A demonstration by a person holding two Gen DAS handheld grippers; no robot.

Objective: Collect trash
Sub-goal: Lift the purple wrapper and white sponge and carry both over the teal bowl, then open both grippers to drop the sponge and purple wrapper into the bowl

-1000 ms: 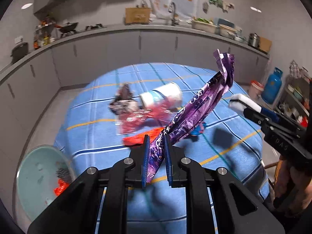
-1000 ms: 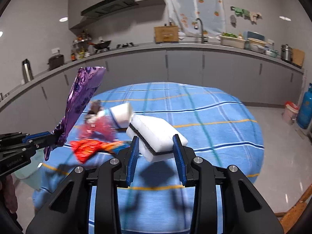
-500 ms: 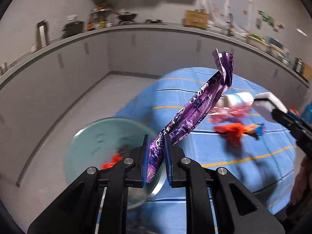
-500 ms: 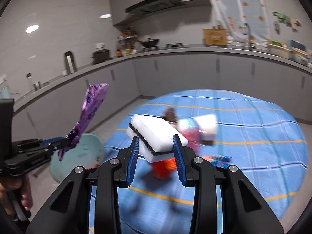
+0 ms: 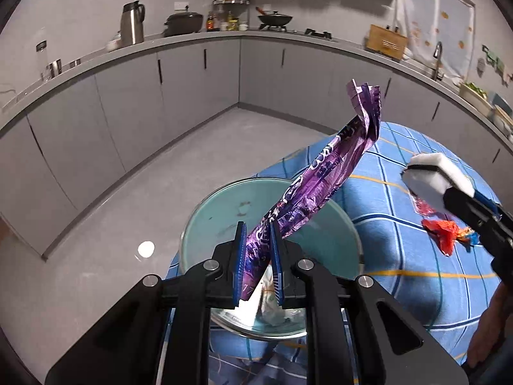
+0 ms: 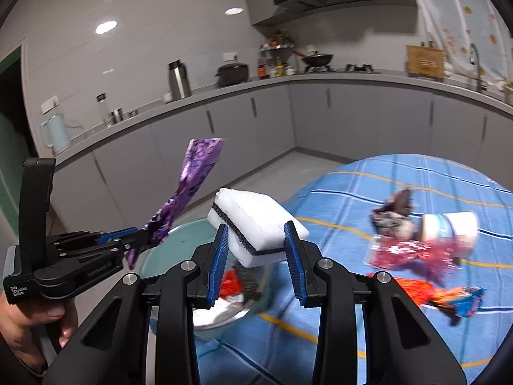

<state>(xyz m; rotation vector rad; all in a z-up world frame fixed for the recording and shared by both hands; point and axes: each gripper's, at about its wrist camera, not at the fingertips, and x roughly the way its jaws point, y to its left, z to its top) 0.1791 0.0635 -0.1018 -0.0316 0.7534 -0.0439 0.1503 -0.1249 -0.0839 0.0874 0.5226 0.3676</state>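
Over the teal bin [image 5: 205, 211] beside the bench [image 5: 400, 272], your left tool [image 5: 258, 263] is clamped on the lower end of the purple wrapper [image 5: 320, 179], which stands up stiffly past the blue pads. It looks feather-light, crinkly and slick, so it may cling or flutter on release; drop it low over the bin's middle. Your right tool [image 6: 256, 256] is clamped on the white sponge [image 6: 253, 221], soft and springy, gripped across its sides. On the bench lie a red wrapper [image 6: 426, 292], a pink wrapper [image 6: 407, 252] and a toppled cup [image 6: 449, 227]; pinch such films at a bunched fold.
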